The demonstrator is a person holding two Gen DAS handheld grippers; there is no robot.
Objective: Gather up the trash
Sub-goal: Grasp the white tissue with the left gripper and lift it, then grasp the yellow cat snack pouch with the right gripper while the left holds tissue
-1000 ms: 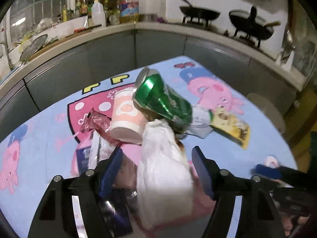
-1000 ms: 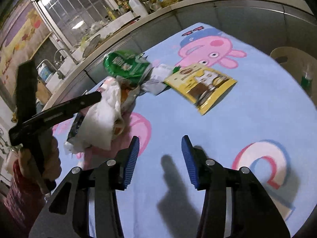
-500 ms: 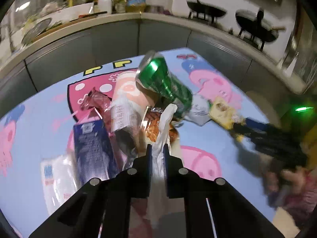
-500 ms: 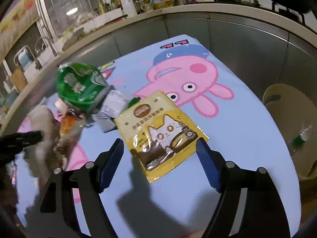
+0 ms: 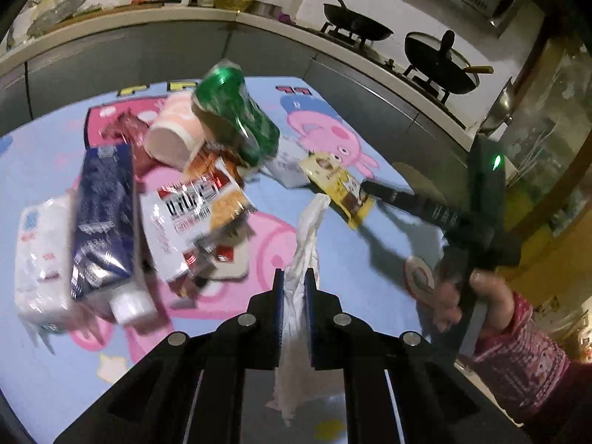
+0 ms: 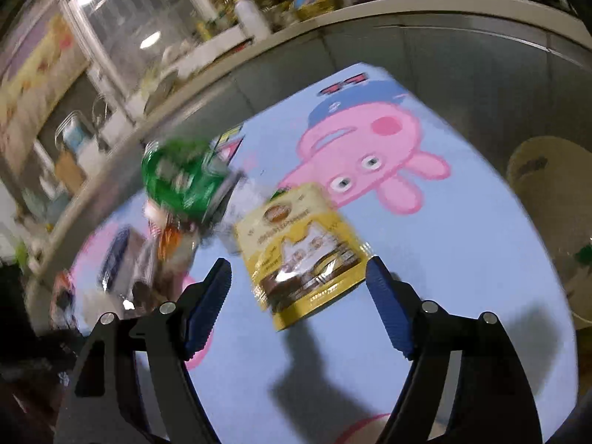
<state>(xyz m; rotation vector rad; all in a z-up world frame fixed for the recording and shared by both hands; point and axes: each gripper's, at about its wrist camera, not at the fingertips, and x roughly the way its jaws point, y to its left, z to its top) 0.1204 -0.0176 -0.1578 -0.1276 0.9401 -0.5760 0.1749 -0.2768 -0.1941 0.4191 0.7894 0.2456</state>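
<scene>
My left gripper (image 5: 294,285) is shut on a crumpled white tissue (image 5: 307,229), which sticks up between its pads above the blue cartoon tablecloth (image 5: 370,277). To its left lies a trash pile: green can (image 5: 236,118), pink cup (image 5: 174,137), snack wrapper (image 5: 188,207), blue pack (image 5: 103,214) and white tissue pack (image 5: 40,244). My right gripper (image 6: 298,270) stands open, its fingers either side of the near end of a yellow pouch (image 6: 299,244) lying flat on the cloth. The pads are clear of the pouch. In the left wrist view this gripper (image 5: 370,187) reaches the pouch (image 5: 336,181).
A person's hand (image 5: 481,296) in a pink sleeve holds the right gripper's handle. Behind the table runs a grey counter (image 5: 333,55) with two woks and several bottles. A cream round stool (image 6: 547,192) stands off the table's right edge.
My left gripper has shut on the white tissue and drawn it right, away from the pile. My right gripper has opened wider and moved up to the yellow pouch.
</scene>
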